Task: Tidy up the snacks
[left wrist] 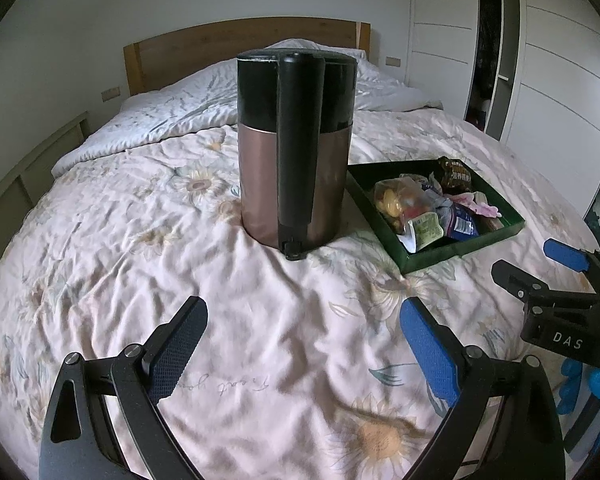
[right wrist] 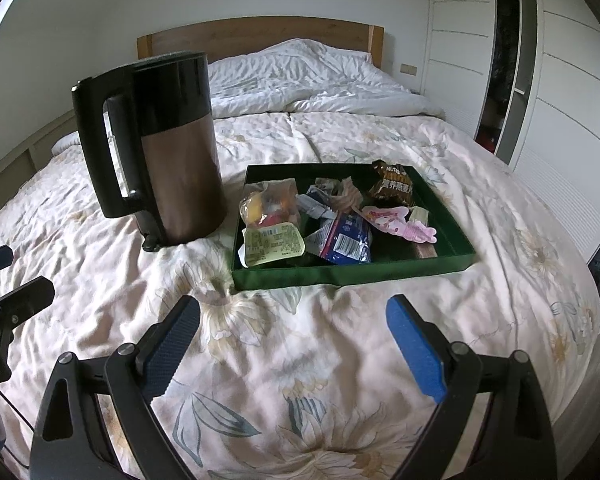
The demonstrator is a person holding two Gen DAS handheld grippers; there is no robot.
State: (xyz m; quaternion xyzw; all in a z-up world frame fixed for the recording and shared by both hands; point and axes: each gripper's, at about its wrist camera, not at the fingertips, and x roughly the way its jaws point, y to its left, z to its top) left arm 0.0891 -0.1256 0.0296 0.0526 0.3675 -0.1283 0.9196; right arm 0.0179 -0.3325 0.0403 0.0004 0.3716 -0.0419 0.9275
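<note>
A dark green tray (right wrist: 440,264) lies on the bed and holds several snack packets: a clear bag of colourful candy (right wrist: 268,204), a pale green packet (right wrist: 274,246), a blue packet (right wrist: 346,238), a pink wrapper (right wrist: 396,222) and a brown packet (right wrist: 392,184). The tray also shows in the left wrist view (left wrist: 440,258). My right gripper (right wrist: 294,320) is open and empty, just in front of the tray. My left gripper (left wrist: 302,320) is open and empty, in front of the kettle. The right gripper also shows in the left wrist view (left wrist: 532,264).
A brown and black electric kettle (left wrist: 296,144) stands upright on the bed, just left of the tray; it also shows in the right wrist view (right wrist: 172,140). The floral quilt (right wrist: 300,360) covers the bed. A white wardrobe (right wrist: 560,80) stands at the right.
</note>
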